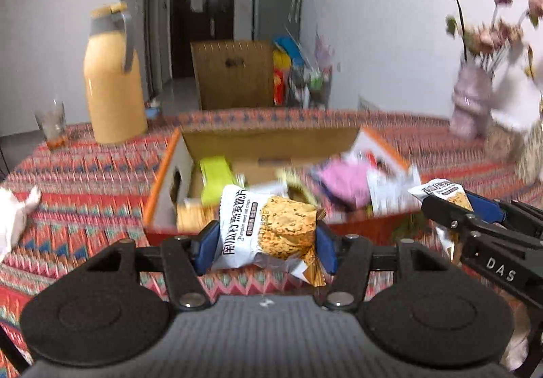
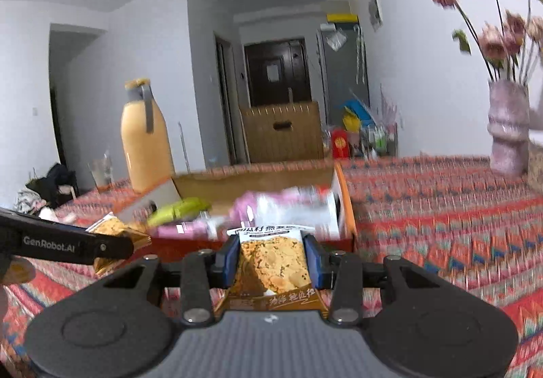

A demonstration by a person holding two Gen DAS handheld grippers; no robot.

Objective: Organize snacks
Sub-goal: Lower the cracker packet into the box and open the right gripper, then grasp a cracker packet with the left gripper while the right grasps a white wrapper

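Blue finger pads (image 1: 207, 247) of the left gripper (image 1: 266, 247) press on both sides of an oat crisp packet (image 1: 271, 228), clamping it above the patterned tablecloth (image 1: 85, 208), just in front of the open cardboard box (image 1: 268, 137). Seen from the right wrist, the right gripper (image 2: 271, 261) likewise grips a second oat crisp packet (image 2: 271, 262) between its blue pads, the wrapper standing upright and its lower edge reaching back toward the camera. Each gripper shows at the edge of the other's view, holding its packet near the box's near wall. Inside the box lie a green packet (image 1: 217, 179), a pink packet (image 1: 342, 181) and other wrapped snacks, blurred. On the cloth behind the box stand a yellow thermos (image 1: 113, 86) and a drinking glass (image 1: 51, 123) to the left, and a pale vase (image 1: 470, 99) with pink flowers to the right. A white crumpled thing (image 1: 15, 218) lies at the left edge of the table.
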